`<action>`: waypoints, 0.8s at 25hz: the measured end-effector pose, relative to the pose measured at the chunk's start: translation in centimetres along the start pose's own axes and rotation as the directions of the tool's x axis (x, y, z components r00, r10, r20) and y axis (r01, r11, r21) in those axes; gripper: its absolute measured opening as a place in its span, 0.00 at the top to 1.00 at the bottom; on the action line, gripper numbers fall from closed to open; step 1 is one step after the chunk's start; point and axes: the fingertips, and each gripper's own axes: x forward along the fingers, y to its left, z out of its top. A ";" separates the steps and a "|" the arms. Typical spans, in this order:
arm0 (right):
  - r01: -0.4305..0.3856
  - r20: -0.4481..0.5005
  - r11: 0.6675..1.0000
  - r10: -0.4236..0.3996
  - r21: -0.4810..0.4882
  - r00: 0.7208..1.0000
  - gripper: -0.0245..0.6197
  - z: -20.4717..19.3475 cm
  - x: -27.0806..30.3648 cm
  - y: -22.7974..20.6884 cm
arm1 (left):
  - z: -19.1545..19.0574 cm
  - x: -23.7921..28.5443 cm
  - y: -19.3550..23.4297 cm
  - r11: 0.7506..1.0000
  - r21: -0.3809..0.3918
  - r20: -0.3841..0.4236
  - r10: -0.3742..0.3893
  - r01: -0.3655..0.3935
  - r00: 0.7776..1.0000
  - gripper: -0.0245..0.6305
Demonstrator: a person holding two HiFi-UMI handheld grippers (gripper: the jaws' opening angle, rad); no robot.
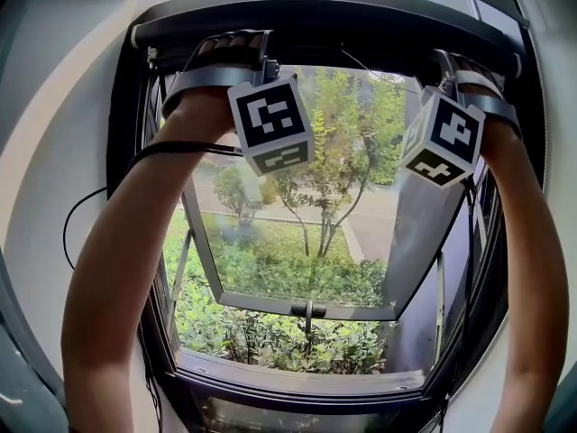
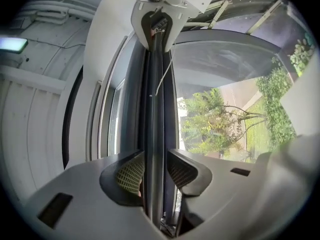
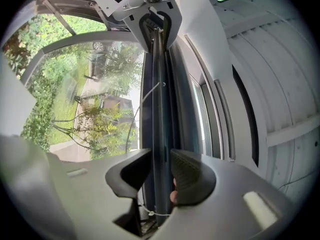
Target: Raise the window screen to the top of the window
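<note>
Your screen bar (image 1: 343,18) lies level along the window (image 1: 123,124) top. Your left gripper (image 2: 152,160) and right gripper (image 3: 160,158) straddle it, jaws apart, seemingly just clear.

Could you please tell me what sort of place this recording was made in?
Likely indoors, in a room at an opened window: a dark metal window frame, its glass sash tilted outward, a white interior wall, and green trees and shrubs outside.
</note>
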 end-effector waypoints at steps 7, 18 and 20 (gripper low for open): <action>-0.005 0.056 0.998 0.001 0.070 0.998 0.74 0.3 -1.8 2.2 | 0.6 -2.5 -0.7 0.997 -0.081 0.066 0.002 0.003 0.998 0.73; 0.006 0.140 0.960 -0.047 0.279 0.989 0.73 0.2 -6.6 5.3 | 2.3 -7.2 -4.4 0.976 -0.211 0.161 -0.019 0.054 0.987 0.72; -0.001 0.144 0.951 -0.046 0.310 0.989 0.73 0.2 -7.5 6.1 | 2.2 -8.0 -5.0 0.963 -0.261 0.172 -0.019 0.064 0.985 0.72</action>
